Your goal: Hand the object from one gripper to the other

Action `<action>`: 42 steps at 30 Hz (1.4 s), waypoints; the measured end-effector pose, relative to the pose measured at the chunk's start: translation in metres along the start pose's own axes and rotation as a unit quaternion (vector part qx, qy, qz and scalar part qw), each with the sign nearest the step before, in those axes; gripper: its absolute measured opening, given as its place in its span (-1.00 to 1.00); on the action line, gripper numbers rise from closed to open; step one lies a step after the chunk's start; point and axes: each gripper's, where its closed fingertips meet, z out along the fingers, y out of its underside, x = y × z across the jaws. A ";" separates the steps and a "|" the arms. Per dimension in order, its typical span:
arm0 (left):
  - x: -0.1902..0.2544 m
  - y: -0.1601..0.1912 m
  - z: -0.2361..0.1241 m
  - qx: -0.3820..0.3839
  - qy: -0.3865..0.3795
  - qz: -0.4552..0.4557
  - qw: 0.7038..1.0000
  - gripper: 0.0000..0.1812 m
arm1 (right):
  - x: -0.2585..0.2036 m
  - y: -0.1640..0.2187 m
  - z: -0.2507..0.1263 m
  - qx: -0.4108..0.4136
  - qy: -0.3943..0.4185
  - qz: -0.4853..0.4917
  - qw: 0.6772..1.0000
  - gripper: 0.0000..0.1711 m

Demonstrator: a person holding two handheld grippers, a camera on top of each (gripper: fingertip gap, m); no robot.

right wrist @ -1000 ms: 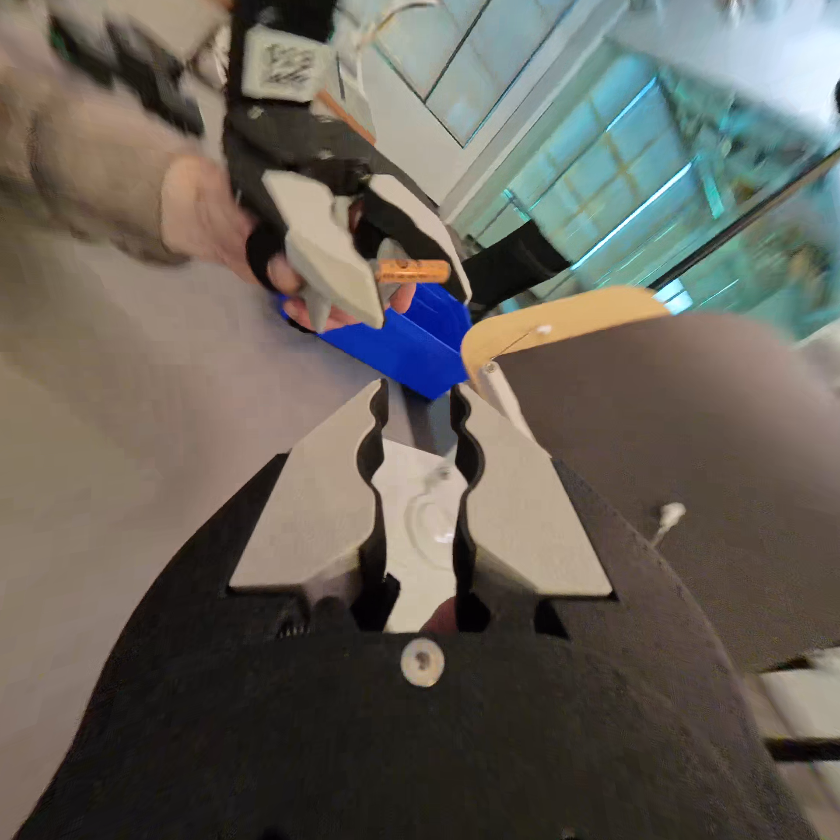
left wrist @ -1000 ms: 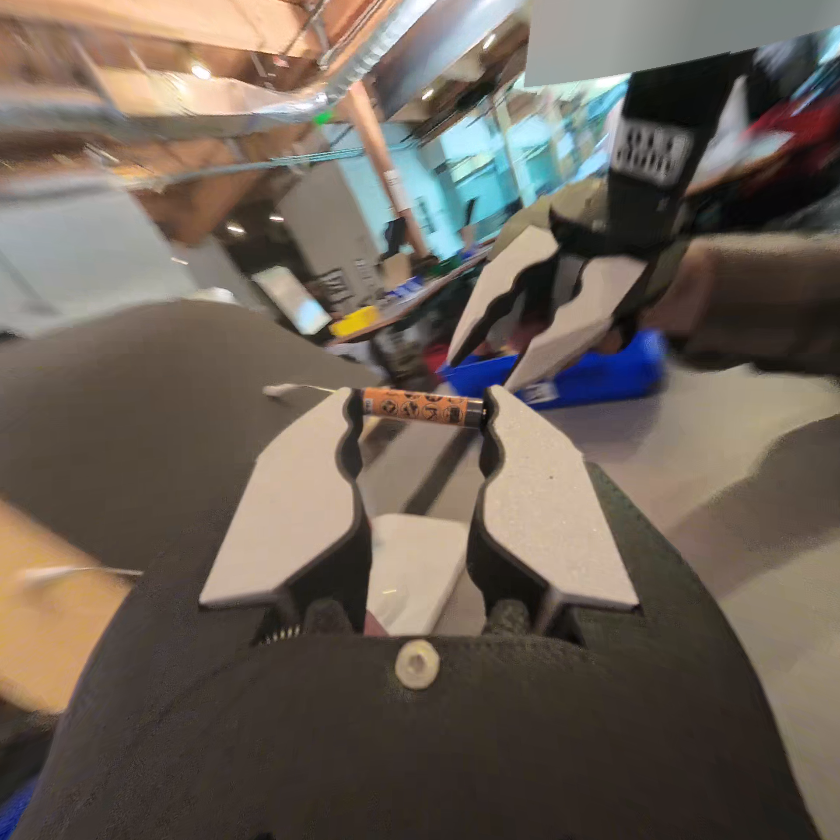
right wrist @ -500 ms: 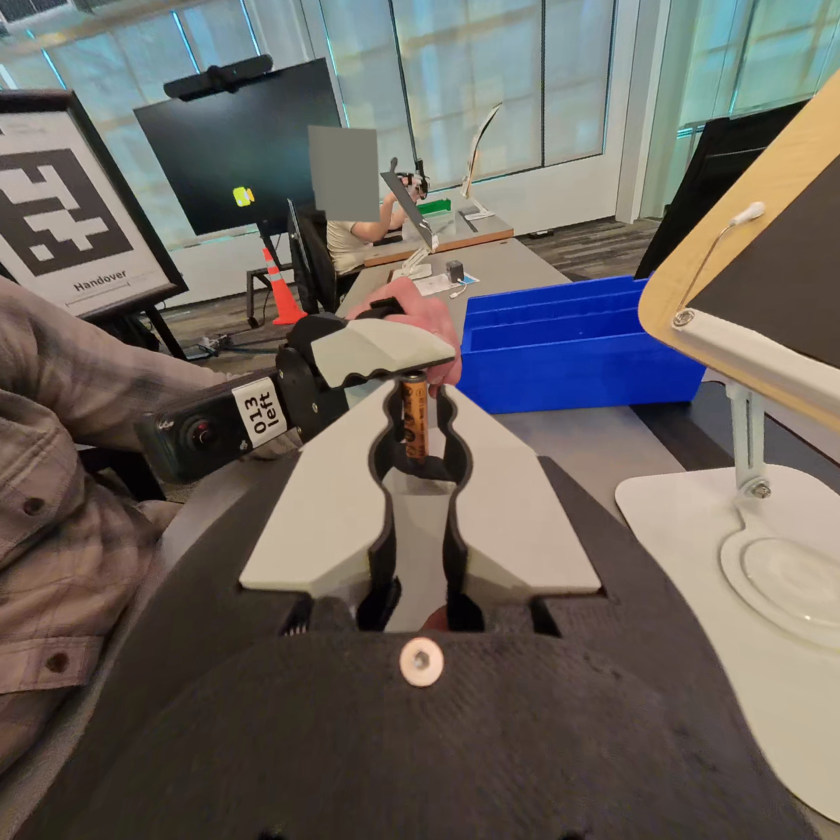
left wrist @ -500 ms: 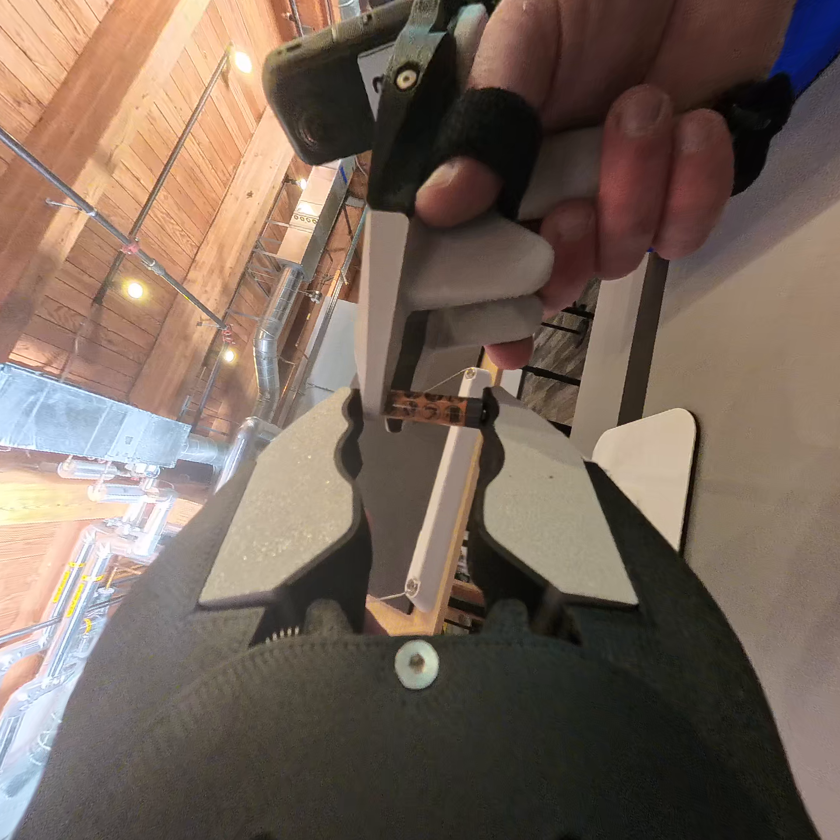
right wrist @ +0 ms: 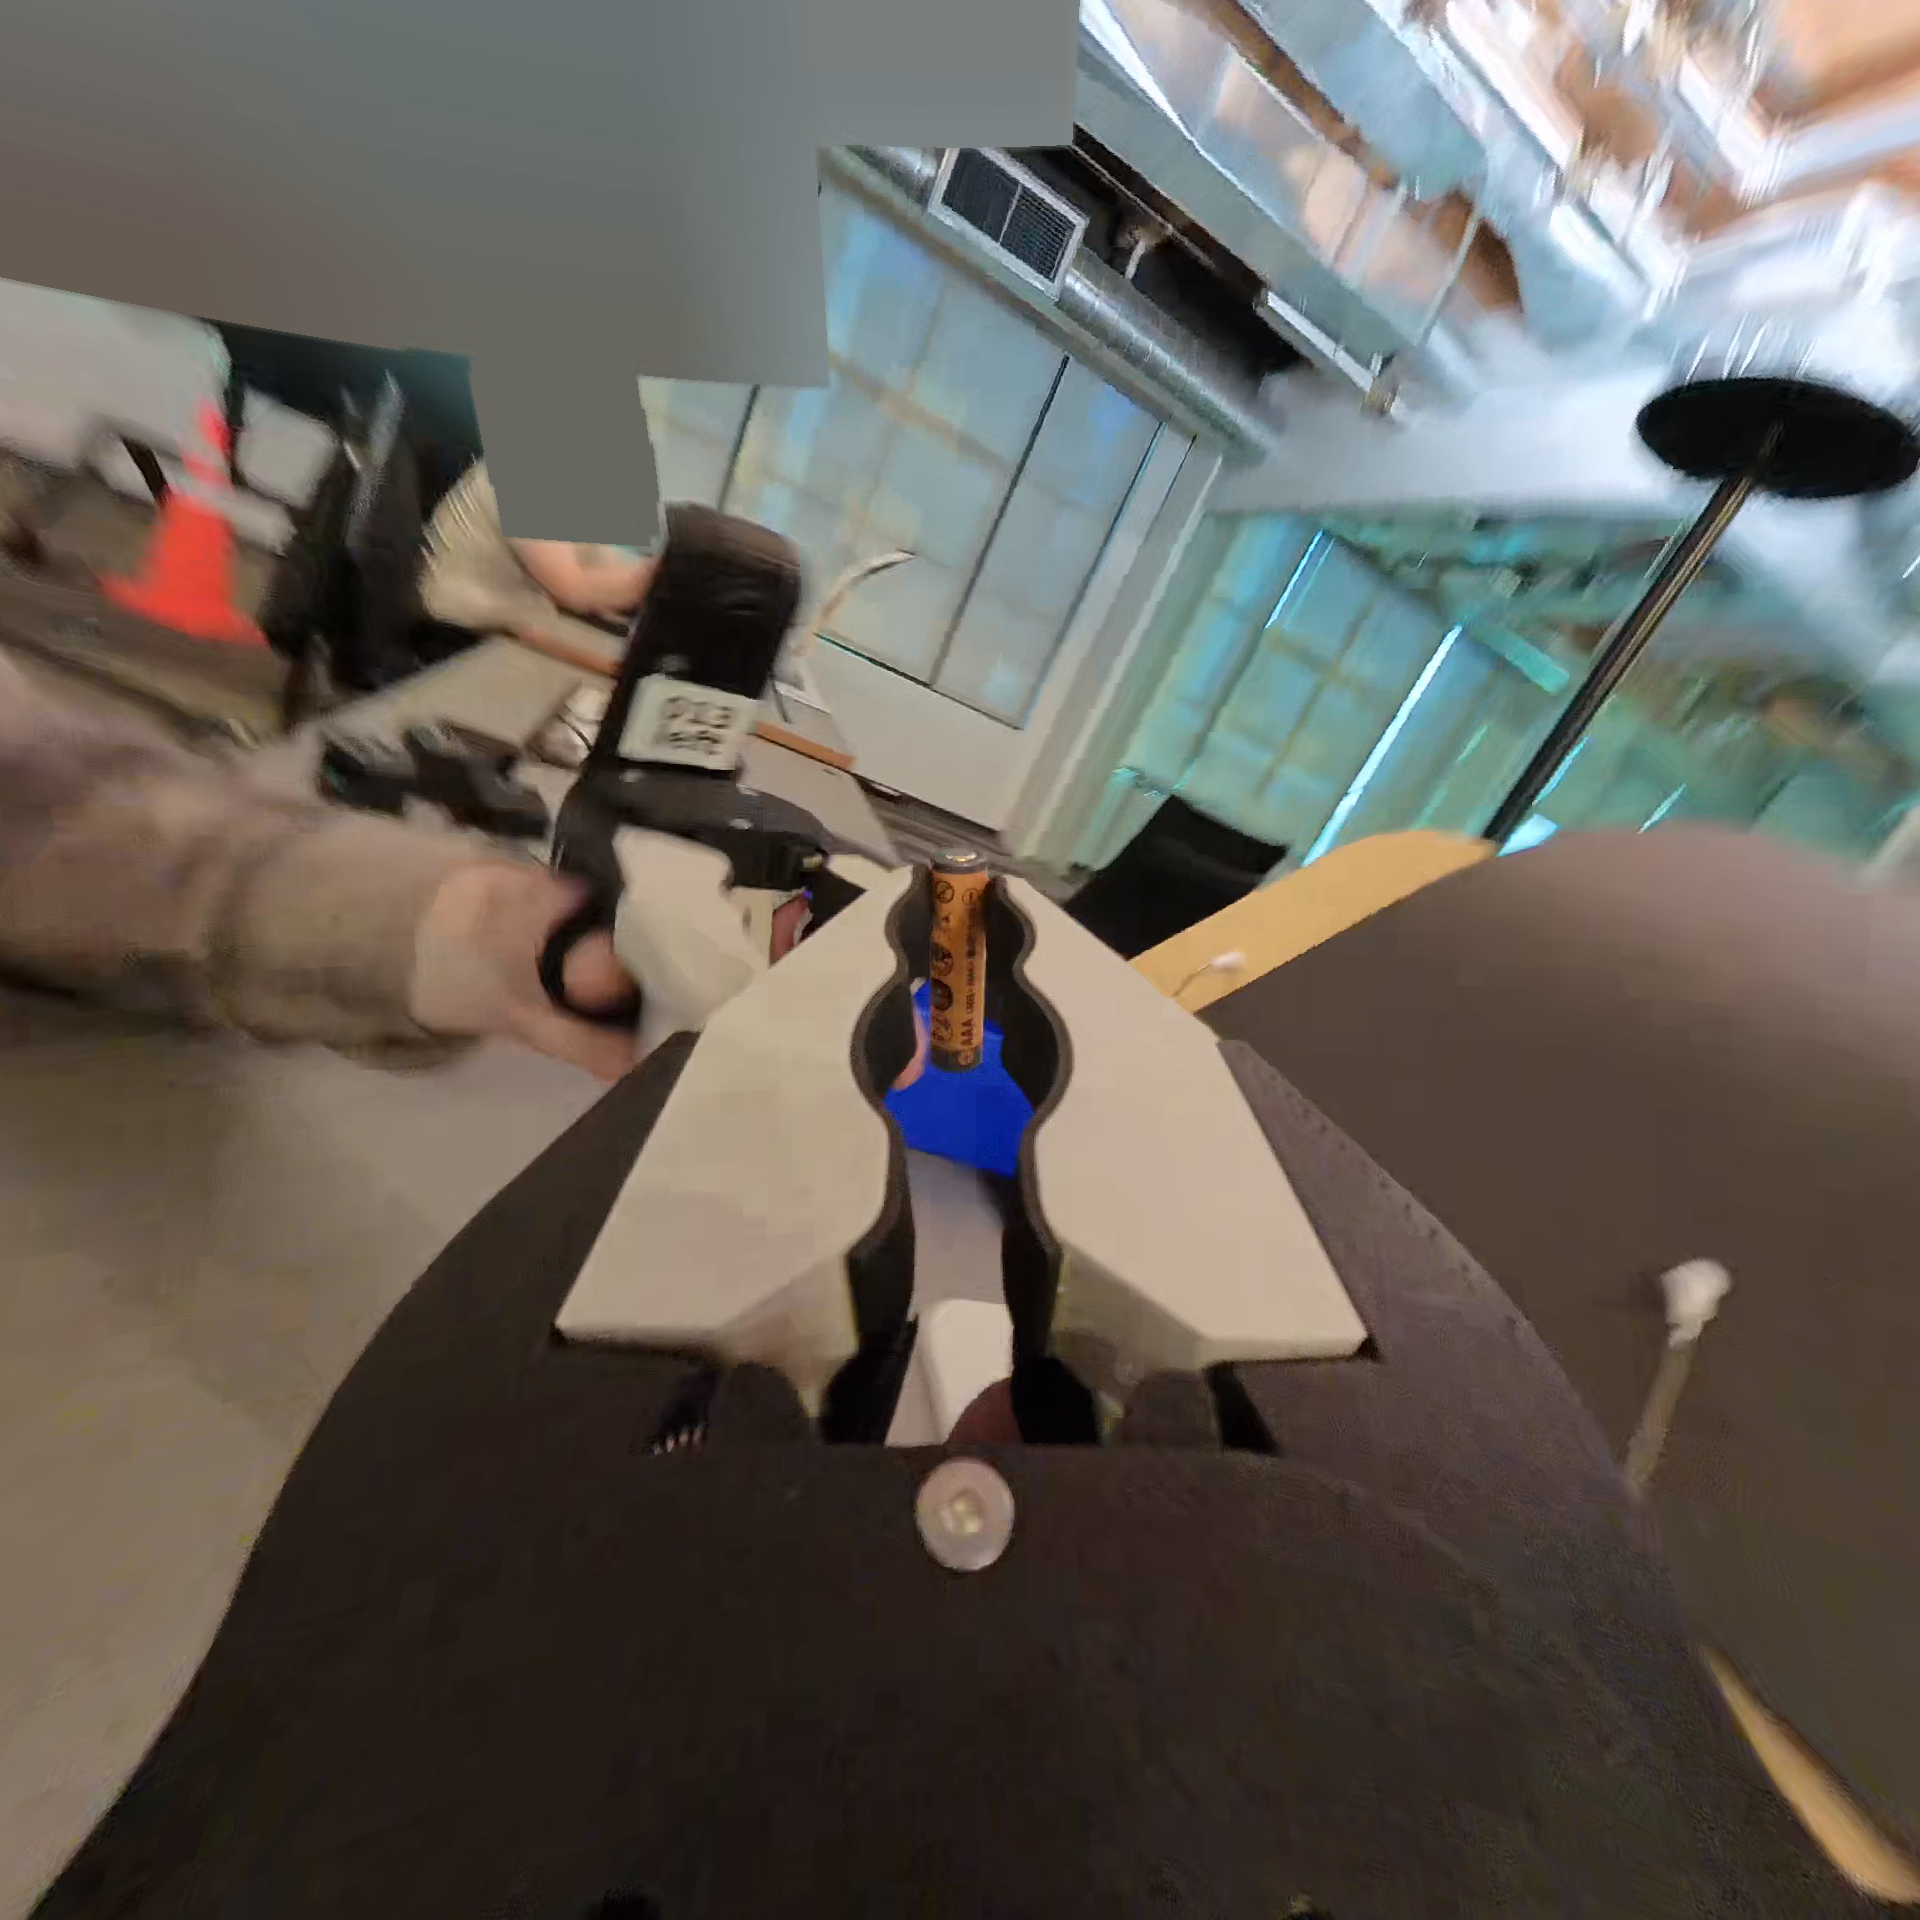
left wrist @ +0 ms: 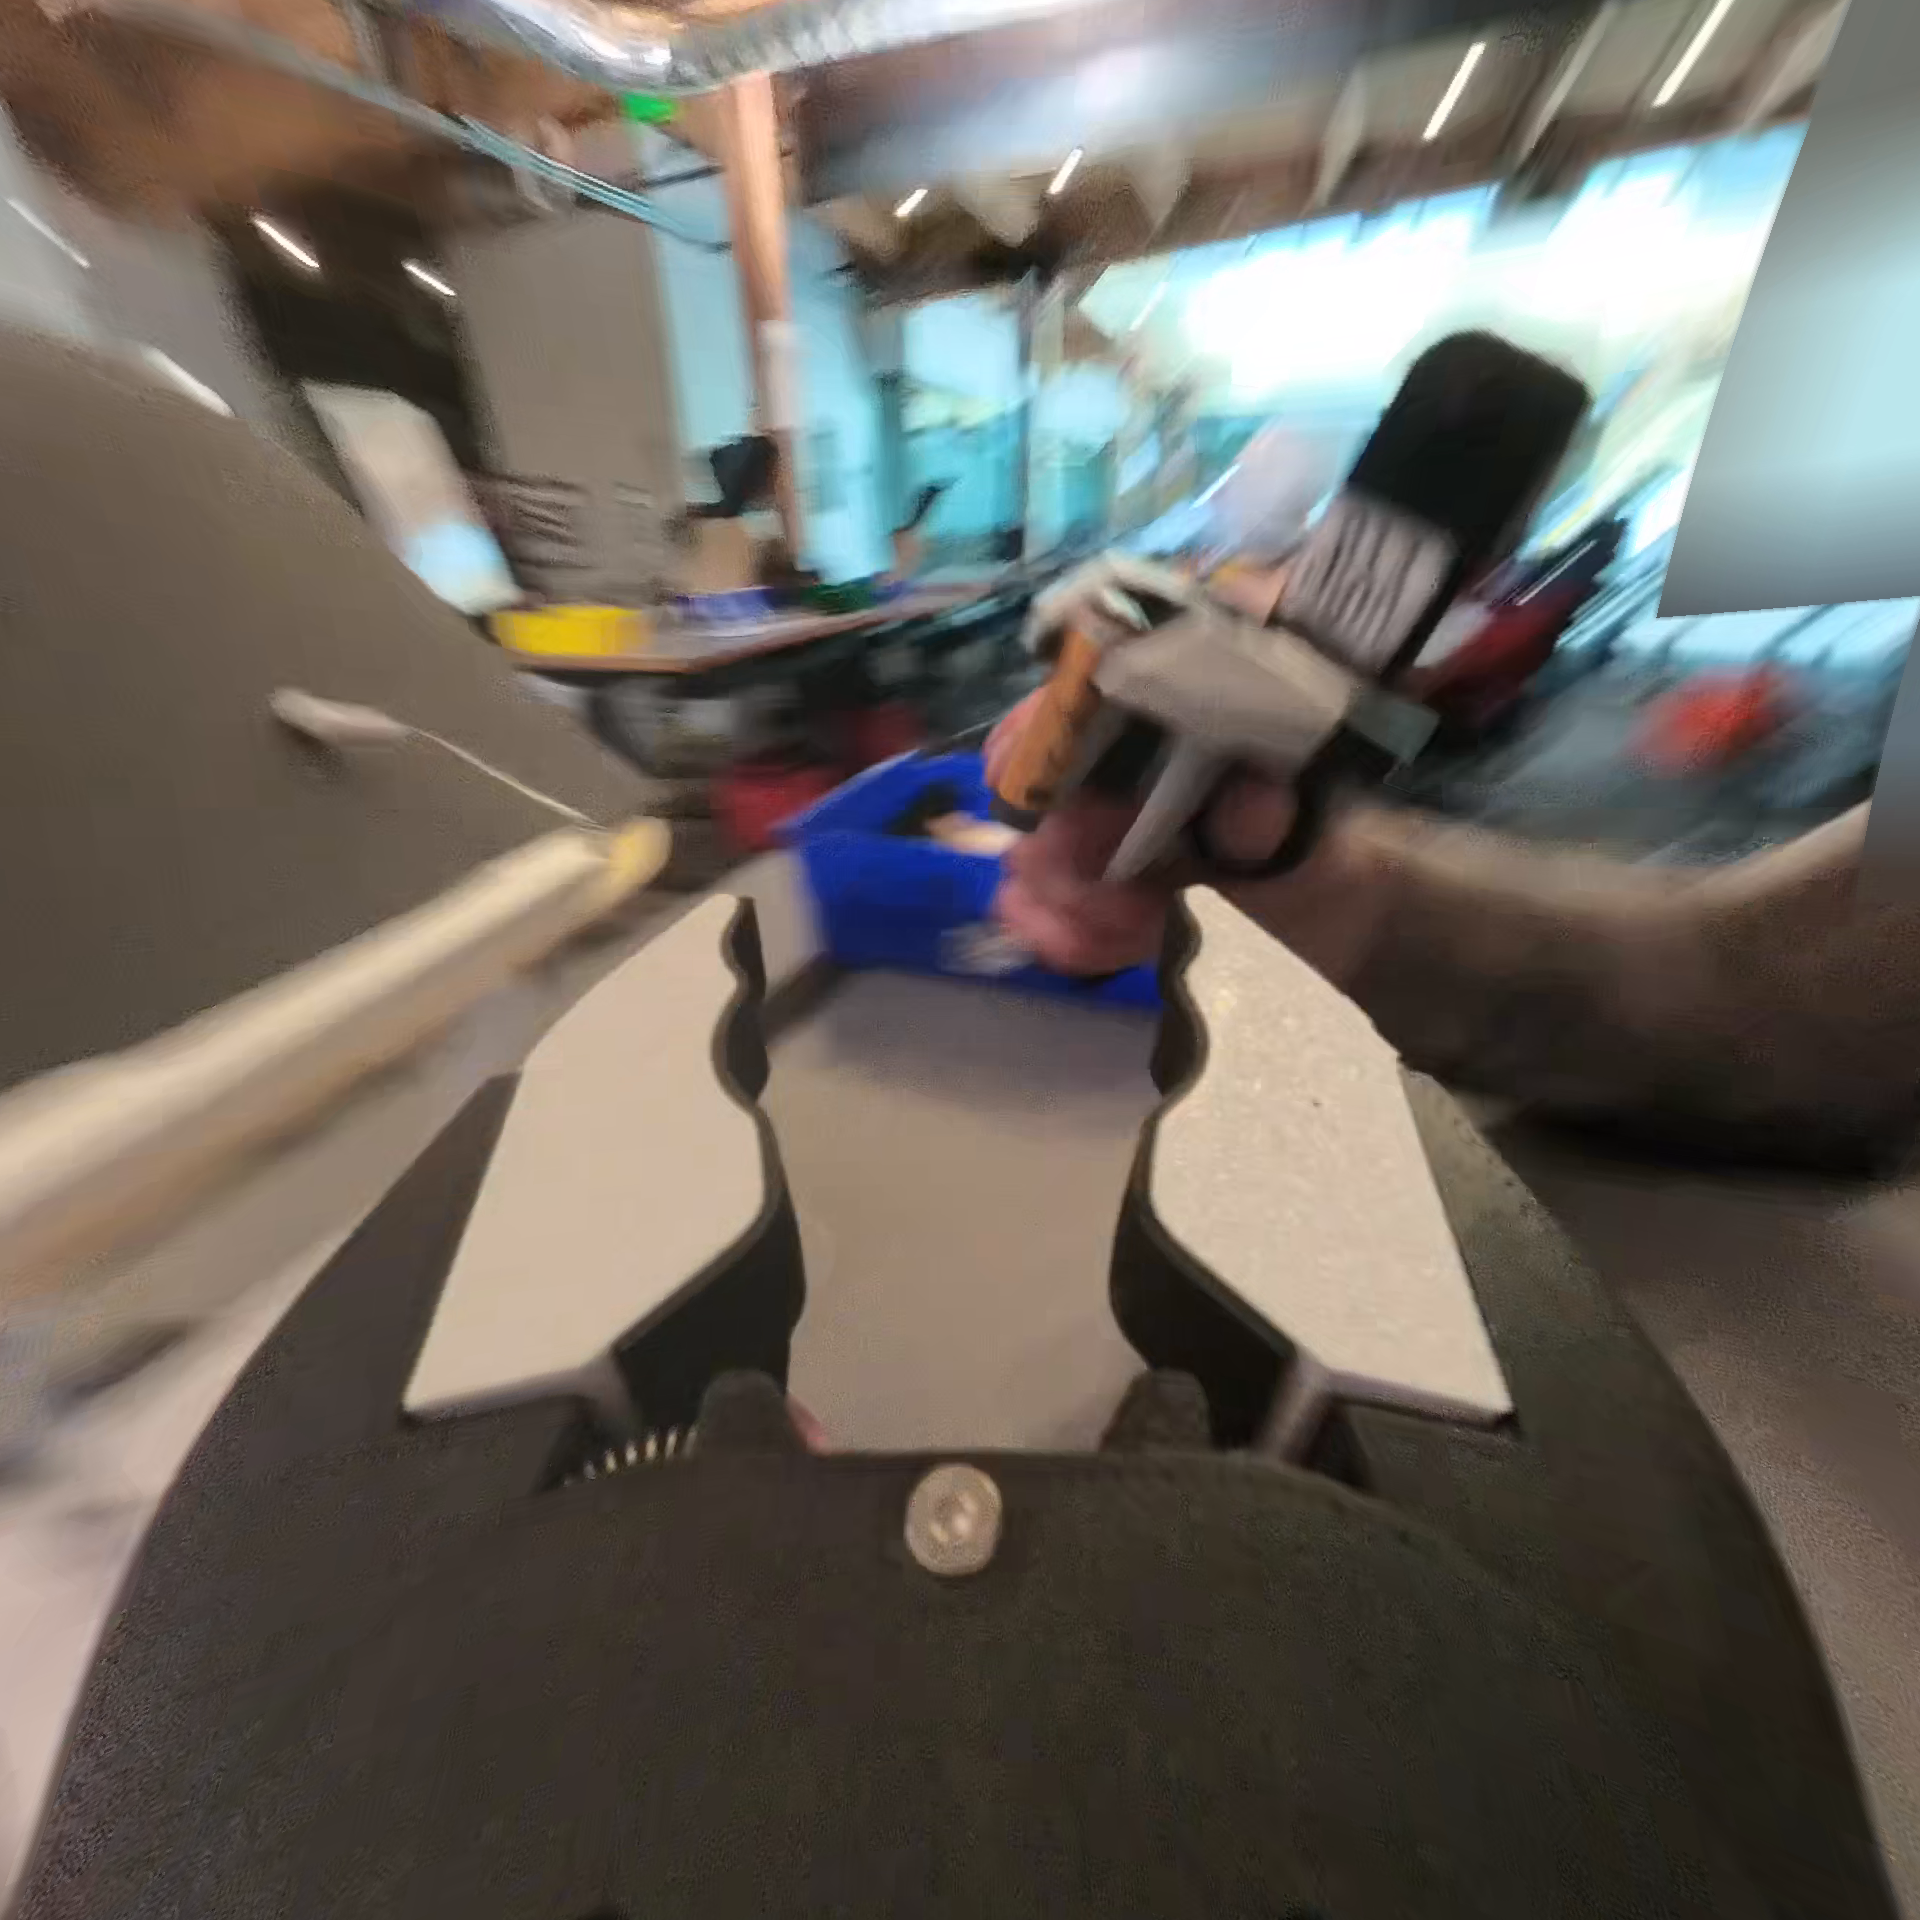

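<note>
The right hand-held gripper (right wrist: 954, 914) pinches an orange AAA battery (right wrist: 956, 971) between its fingertips; the battery stands upright, its top end above the tips and its lower end hanging free in the rounded gap between the fingers. In the left wrist view the same battery (left wrist: 1049, 732) shows farther off, tilted, in the grey fingers of that gripper. The left hand-held gripper (left wrist: 961, 935) is spread wide with nothing between its fingers, and it is well apart from the battery.

Between the two grippers there is open grey counter (left wrist: 956, 1164). A blue bin (left wrist: 894, 883) stands on the far part of the counter, below and behind the battery. To the left in the left wrist view, a dark panel (left wrist: 156, 727) with a pale wooden edge (left wrist: 312, 997) comes close to the left finger and narrows the room on that side. The same panel (right wrist: 1558, 1091) fills the right side in the right wrist view. The background is blurred.
</note>
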 end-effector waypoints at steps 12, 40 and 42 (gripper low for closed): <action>0.033 -0.006 0.002 0.062 0.185 -0.269 0.943 -0.28 | -0.034 0.016 0.009 -0.085 -0.014 -0.315 0.945 -0.92; 0.035 -0.023 -0.020 0.100 0.218 -0.218 0.946 -0.49 | -0.020 0.013 0.001 -0.126 0.011 -0.399 0.908 -0.72; 0.041 -0.023 -0.019 0.096 0.233 -0.217 0.943 -0.49 | -0.024 0.015 0.002 -0.131 0.004 -0.412 0.902 -0.73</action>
